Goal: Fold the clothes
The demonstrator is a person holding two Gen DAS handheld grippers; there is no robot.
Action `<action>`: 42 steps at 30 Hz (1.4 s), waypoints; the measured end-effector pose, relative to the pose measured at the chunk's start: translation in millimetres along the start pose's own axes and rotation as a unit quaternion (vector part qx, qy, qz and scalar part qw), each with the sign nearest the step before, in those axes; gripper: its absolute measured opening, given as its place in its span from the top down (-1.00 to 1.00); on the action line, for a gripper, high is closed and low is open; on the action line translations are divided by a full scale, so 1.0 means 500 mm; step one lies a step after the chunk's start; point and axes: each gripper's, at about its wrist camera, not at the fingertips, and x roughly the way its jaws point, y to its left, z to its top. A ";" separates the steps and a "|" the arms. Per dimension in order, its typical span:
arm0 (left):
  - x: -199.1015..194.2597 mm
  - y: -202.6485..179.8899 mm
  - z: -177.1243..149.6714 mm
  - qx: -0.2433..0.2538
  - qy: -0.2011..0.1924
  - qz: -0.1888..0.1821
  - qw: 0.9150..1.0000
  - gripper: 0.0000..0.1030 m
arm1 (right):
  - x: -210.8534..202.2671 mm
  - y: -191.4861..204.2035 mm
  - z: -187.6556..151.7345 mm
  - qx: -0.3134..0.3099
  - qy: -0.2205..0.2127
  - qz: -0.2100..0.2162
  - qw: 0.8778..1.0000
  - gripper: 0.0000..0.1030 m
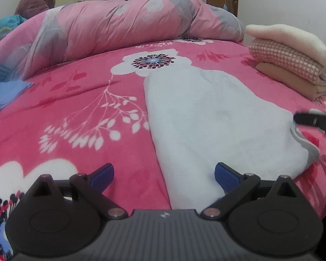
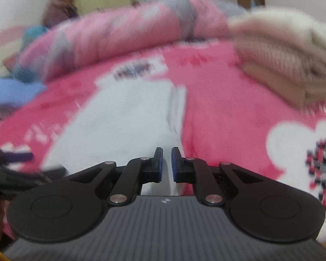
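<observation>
The pale blue garment (image 1: 206, 117) lies flat on the pink bedspread (image 1: 76, 100), long axis running away from both grippers. Left gripper (image 1: 164, 174) gapes wide over its near end; right gripper (image 2: 167, 163), nearly closed, sits at its right edge, pinch unclear through blur.

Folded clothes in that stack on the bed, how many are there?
3: a cream piece on top, a pink houndstooth piece in the middle, a tan piece at the bottom. Thinner items could be hidden between layers.
</observation>
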 end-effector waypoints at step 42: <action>-0.007 -0.018 0.006 0.016 0.015 0.024 0.999 -0.98 | 0.076 -0.002 -0.051 -0.018 0.000 -0.006 1.000 0.83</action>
